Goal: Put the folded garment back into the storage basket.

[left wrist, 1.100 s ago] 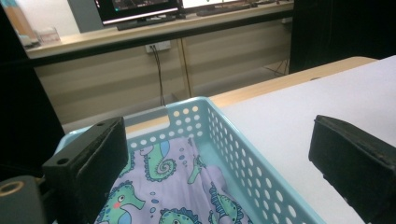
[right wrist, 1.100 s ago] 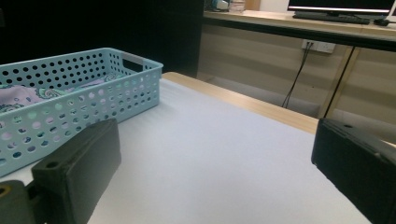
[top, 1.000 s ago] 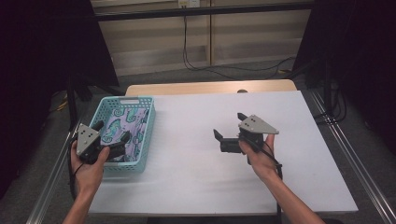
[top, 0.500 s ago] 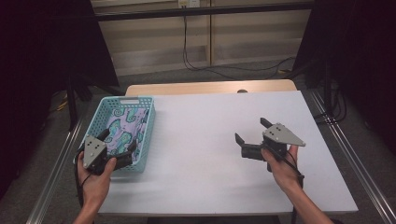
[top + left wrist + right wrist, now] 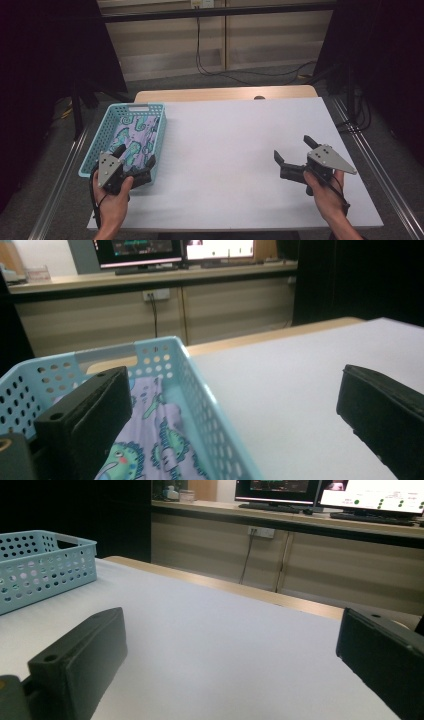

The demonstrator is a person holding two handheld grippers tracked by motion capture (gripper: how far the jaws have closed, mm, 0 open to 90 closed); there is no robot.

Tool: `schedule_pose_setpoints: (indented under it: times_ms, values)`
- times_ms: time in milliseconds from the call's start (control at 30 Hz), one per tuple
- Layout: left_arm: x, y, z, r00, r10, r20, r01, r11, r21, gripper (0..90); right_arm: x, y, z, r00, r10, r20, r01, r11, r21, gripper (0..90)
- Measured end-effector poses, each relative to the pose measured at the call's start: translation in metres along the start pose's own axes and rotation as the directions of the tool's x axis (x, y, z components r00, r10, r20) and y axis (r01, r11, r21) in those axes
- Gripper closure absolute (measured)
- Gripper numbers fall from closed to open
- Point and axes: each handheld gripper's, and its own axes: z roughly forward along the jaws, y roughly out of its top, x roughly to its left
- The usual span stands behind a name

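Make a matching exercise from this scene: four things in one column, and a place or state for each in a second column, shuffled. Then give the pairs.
Things:
1. basket
2. patterned cloth
3. left gripper
4. right gripper

Places or states:
A. lying inside the basket
B. open, held over the bare right part of the table
C. light blue, with holes in its walls, at the table's left edge
D. open, at the basket's near end, one jaw over the cloth

Pairs: 1-C, 2-A, 3-D, 4-B
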Motion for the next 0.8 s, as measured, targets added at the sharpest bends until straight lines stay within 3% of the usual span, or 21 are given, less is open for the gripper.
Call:
schedule_pose_setpoints:
  times_ms: [200, 300, 367, 467, 500, 567, 633, 667, 733, 767, 800]
  values:
    - [-0.01, -0.008, -0.004, 0.9995, 0.006, 0.031, -0.007, 0.9998, 0.017, 1.1, -0.005, -0.01, -0.015, 0.9992, 0.019, 0.035, -0.019, 1.0, 0.015, 0.0]
    - [-0.012, -0.013, -0.007, 0.9983, 0.018, 0.055, -0.021, 0.9984, 0.053, 0.8, -0.008, -0.014, -0.022, 0.9979, 0.027, 0.059, -0.028, 1.0, 0.01, 0.0]
    - [-0.012, -0.017, -0.008, 0.9985, -0.004, 0.054, -0.001, 0.9964, 0.084, 1.1, -0.01, -0.018, -0.027, 0.9975, 0.031, 0.064, -0.032, 0.999, 0.012, 0.0]
    - [-0.014, -0.025, -0.01, 0.9987, -0.013, 0.049, 0.009, 0.9966, 0.082, 1.2, -0.011, -0.02, -0.035, 0.9978, 0.039, 0.054, -0.04, 0.999, 0.013, 0.0]
    - [-0.016, -0.027, -0.012, 0.9989, 0.005, 0.046, -0.009, 0.9964, 0.085, 1.1, -0.011, -0.021, -0.038, 0.9978, 0.037, 0.055, -0.037, 0.999, 0.004, 0.0]
    - [-0.018, -0.029, -0.013, 0.9973, 0.007, 0.073, -0.013, 0.997, 0.076, 1.0, -0.01, -0.025, -0.044, 0.9977, 0.034, 0.058, -0.035, 0.999, 0.002, 0.0]
    - [-0.02, -0.028, -0.017, 0.9984, 0.006, 0.056, -0.009, 0.999, 0.044, 1.3, -0.007, -0.029, -0.05, 0.9962, 0.022, 0.084, -0.022, 1.0, 0.0, 0.0]
    - [-0.019, -0.028, -0.019, 0.9986, 0.024, 0.046, -0.026, 0.9989, 0.04, 1.7, -0.006, -0.032, -0.053, 0.9959, 0.017, 0.089, -0.017, 1.0, 0.0, 0.0]
    - [-0.018, -0.028, -0.023, 0.9996, 0.008, 0.026, -0.009, 0.9993, 0.038, 1.9, -0.006, -0.037, -0.058, 0.9953, 0.021, 0.095, -0.021, 1.0, 0.001, 0.0]
    - [-0.019, -0.029, -0.025, 0.9992, -0.031, 0.025, 0.03, 0.9988, 0.038, 2.2, -0.006, -0.04, -0.06, 0.9948, 0.029, 0.097, -0.031, 0.999, 0.01, 0.0]
    - [-0.018, -0.029, -0.028, 0.9996, -0.023, 0.017, 0.023, 0.9991, 0.035, 2.4, -0.007, -0.043, -0.062, 0.9944, 0.032, 0.1, -0.034, 0.999, 0.018, 0.0]
